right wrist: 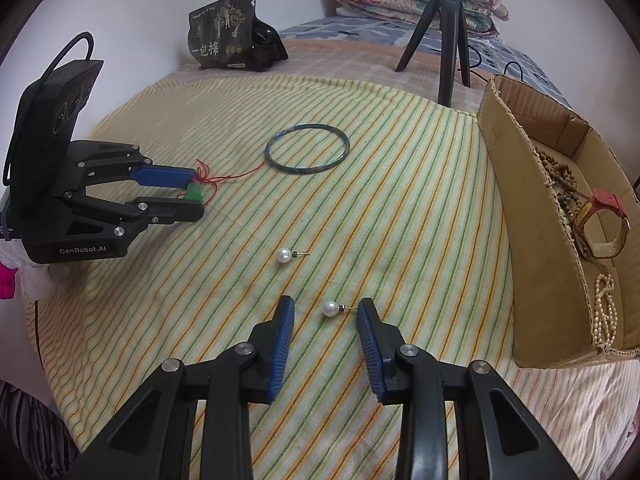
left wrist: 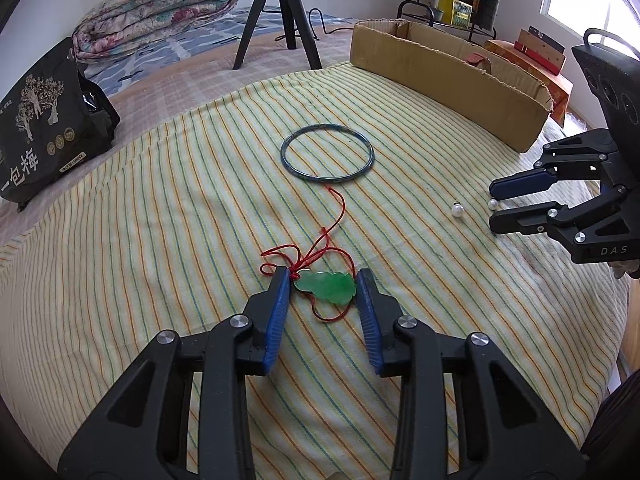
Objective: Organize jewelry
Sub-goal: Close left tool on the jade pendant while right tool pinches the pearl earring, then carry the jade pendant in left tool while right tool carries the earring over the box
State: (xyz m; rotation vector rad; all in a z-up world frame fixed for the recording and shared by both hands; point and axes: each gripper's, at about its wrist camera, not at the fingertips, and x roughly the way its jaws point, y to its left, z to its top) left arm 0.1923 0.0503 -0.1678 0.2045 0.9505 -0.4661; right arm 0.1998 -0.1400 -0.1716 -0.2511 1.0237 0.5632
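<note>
A black bag (left wrist: 44, 120) stands at the far left edge of the striped cloth (left wrist: 160, 240), with bare cloth between it and the jewelry. The left gripper (left wrist: 322, 280) has its jaws apart around the green pendant (left wrist: 326, 285); whether the blue pads touch it I cannot tell. The pendant's red cord (left wrist: 338, 216) trails up toward the bangle (left wrist: 327, 157), which lies flat mid-cloth with open room all round. A tripod (left wrist: 278, 12) stands beyond the cloth. Right of centre lies a loose pearl stud (right wrist: 285, 255). The right gripper (right wrist: 326, 310), jaws apart, brackets a second stud (right wrist: 330, 308), its pin against the right pad. The cardboard box (right wrist: 520, 216) walls the right edge, holding beads (right wrist: 558, 172), a watch (right wrist: 600, 220) and a pearl strand (right wrist: 606, 312).
</note>
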